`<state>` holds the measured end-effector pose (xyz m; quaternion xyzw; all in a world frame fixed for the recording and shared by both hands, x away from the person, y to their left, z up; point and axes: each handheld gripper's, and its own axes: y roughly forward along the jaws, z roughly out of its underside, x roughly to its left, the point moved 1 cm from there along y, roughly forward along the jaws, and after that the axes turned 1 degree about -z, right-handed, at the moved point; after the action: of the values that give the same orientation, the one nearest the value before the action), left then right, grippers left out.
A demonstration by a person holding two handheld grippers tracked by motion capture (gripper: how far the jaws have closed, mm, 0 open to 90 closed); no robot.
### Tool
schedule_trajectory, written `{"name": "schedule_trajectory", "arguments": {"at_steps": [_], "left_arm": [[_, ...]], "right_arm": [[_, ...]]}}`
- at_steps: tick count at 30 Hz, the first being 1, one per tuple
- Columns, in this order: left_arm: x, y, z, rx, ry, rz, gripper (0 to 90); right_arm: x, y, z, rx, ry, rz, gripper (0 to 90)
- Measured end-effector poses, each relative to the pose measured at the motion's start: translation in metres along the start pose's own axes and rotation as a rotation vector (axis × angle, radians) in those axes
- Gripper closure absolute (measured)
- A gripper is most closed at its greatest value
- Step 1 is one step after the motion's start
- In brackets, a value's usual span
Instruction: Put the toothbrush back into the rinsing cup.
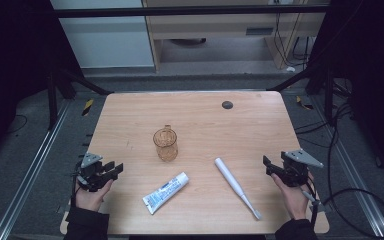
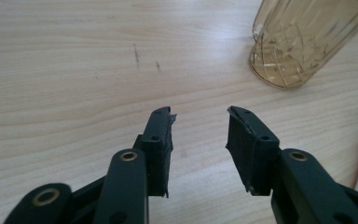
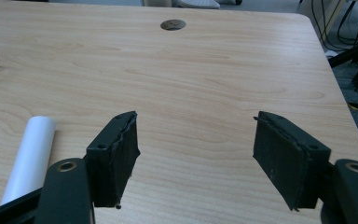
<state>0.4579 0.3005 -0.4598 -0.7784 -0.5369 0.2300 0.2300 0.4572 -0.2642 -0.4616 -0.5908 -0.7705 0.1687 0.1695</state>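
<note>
Toothbrush [image 1: 237,187] lies diagonal, head toward near-right; both tools empty, jaws apart.

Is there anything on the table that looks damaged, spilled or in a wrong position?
Nothing stands out. The amber cut-glass mug stands upright, and the white toothpaste tube and white electric toothbrush lie flat. No spill shows on the wooden table.

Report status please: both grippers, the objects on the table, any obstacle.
Left gripper open, empty. Right gripper open, empty. Cup upright; toothpaste tube, toothbrush lying flat. No obstacle.
</note>
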Motion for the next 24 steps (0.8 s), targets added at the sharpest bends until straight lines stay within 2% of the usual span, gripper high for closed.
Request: {"name": "schedule_trajectory", "arguments": {"at_steps": [5,7,10,19,24], "left_arm": [[-0.008,0.000,0.005,0.031,0.024,0.033,65.8],[-0.013,0.000,0.006,0.043,0.041,0.048,68.9],[-0.017,0.000,0.006,0.056,0.059,0.060,73.1],[-0.033,-0.002,0.014,0.106,0.130,0.105,85.2],[-0.040,0.000,0.015,0.118,0.155,0.124,87.6]], "right_arm": [[0.003,-0.003,0.001,0.002,-0.007,-0.007,31.1],[0.007,-0.004,0.002,0.012,-0.038,0.002,31.8],[0.009,-0.005,0.003,0.022,-0.053,0.005,32.2],[0.015,-0.004,0.002,0.030,-0.071,0.003,33.1],[0.015,-0.004,0.003,0.036,-0.066,0.001,33.1]]}}
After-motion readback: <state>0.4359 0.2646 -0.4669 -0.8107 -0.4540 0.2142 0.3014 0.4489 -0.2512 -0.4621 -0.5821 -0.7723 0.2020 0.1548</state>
